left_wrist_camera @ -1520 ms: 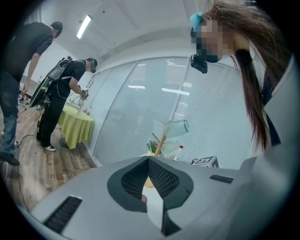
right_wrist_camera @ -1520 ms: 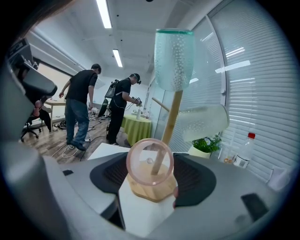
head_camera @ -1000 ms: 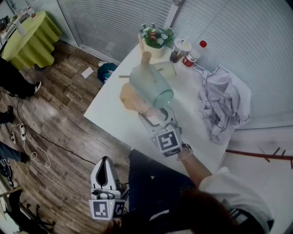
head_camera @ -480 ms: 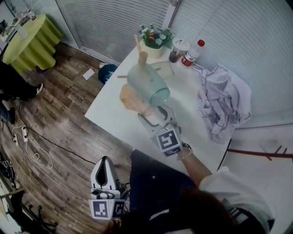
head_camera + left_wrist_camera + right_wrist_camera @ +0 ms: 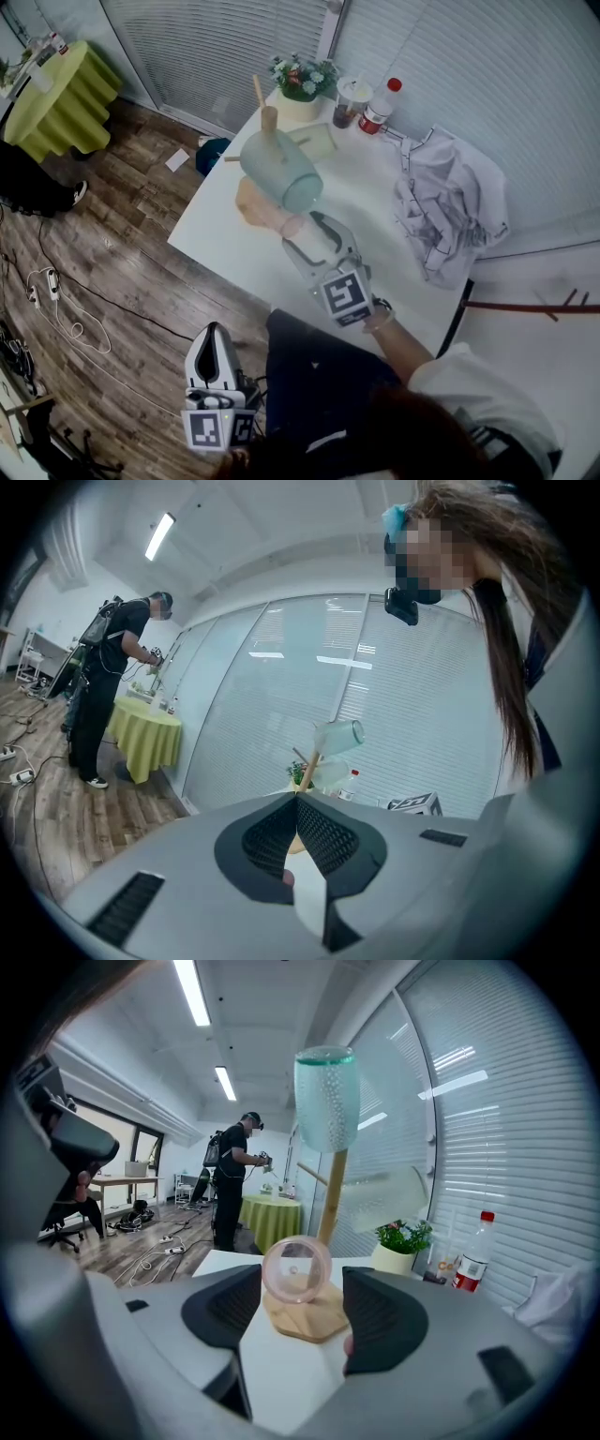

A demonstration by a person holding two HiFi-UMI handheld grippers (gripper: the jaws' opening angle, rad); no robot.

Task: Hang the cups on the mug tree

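Note:
A wooden mug tree (image 5: 269, 120) stands on a flat wooden base (image 5: 251, 202) on the white table (image 5: 220, 234). A pale green cup (image 5: 281, 171) hangs upside down near the top of its pole (image 5: 326, 1096). A clear cup (image 5: 398, 1188) sits on a side peg. A pink see-through cup (image 5: 292, 225) hangs low by the base, its mouth facing my right gripper (image 5: 295, 1274). My right gripper (image 5: 302, 234) is open, jaws on either side of the pink cup with gaps showing (image 5: 298, 1305). My left gripper (image 5: 216, 330) is shut and empty, low over the floor (image 5: 298, 803).
At the table's far end stand a potted plant (image 5: 302, 80), a drink cup (image 5: 349, 94) and a red-capped bottle (image 5: 375, 105). Crumpled white cloth (image 5: 445, 211) lies on the right. A green round table (image 5: 61, 89) and a person in black (image 5: 230, 1180) are beyond; cables (image 5: 61, 309) lie on the floor.
The head view has drifted, so the table sits further left and higher. My right gripper stays open at the pink cup. My left gripper has not moved.

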